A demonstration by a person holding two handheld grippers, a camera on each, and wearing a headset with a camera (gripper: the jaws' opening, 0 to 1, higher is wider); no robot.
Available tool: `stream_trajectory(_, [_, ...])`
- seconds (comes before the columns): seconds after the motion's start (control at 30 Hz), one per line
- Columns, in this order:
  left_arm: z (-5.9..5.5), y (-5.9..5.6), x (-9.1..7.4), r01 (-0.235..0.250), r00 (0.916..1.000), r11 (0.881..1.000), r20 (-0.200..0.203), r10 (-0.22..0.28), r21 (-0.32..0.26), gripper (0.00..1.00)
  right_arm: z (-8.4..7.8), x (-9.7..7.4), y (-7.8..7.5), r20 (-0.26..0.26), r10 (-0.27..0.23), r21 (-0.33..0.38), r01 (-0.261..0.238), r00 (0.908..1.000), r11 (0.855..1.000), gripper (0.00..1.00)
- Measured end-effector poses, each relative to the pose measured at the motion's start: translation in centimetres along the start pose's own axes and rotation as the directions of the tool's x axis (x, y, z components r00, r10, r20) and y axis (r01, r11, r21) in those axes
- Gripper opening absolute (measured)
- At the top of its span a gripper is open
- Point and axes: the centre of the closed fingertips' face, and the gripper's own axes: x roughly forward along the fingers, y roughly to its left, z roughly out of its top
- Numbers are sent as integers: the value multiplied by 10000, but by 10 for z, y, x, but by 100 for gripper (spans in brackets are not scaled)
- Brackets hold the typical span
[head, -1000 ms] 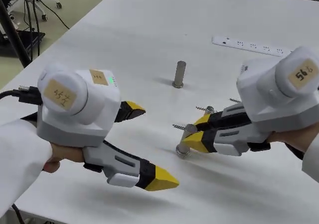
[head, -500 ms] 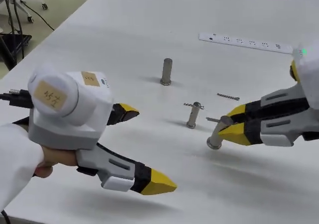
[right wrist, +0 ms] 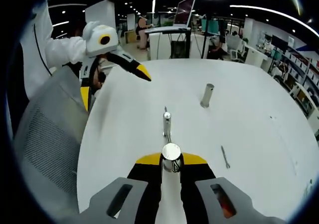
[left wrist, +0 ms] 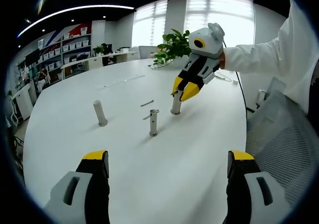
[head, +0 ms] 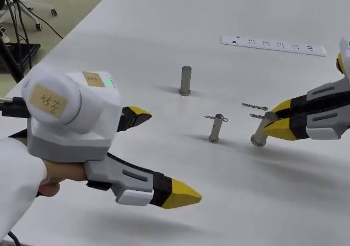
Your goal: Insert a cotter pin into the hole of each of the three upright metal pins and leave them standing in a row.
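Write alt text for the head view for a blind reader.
The right gripper grips a metal pin standing on the white table. Left of it stand a second pin with a cotter pin through it and, farther off, a bare pin; a loose cotter pin lies nearby. The left gripper hangs open in front.

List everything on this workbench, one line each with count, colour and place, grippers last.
table: one, white, under everything.
metal pins: three, grey; a bare one upright at the back, one upright in the middle, one leaning, held at the right.
cotter pins: three, grey; one through the middle pin, one at the leaning pin's top, one loose on the table behind it.
power strip: one, white, far right of the table.
left hand-held gripper: one, white, black and yellow, near left, open.
right hand-held gripper: one, same colours, right edge, shut on the leaning metal pin.
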Motion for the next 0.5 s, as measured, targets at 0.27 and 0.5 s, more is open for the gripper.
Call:
stream_trajectory(0.27, [-2, 9, -2, -450, 9990, 9988, -88, 448, -217, 99, -3, 9, -4, 86, 96, -7, -96, 9999, 10000, 7])
stream_trajectory(0.5, [0, 16, -5, -777, 9970, 9962, 32, 779, -385, 99, -12, 17, -3, -146, 164, -217, -167, 9998, 9996, 7])
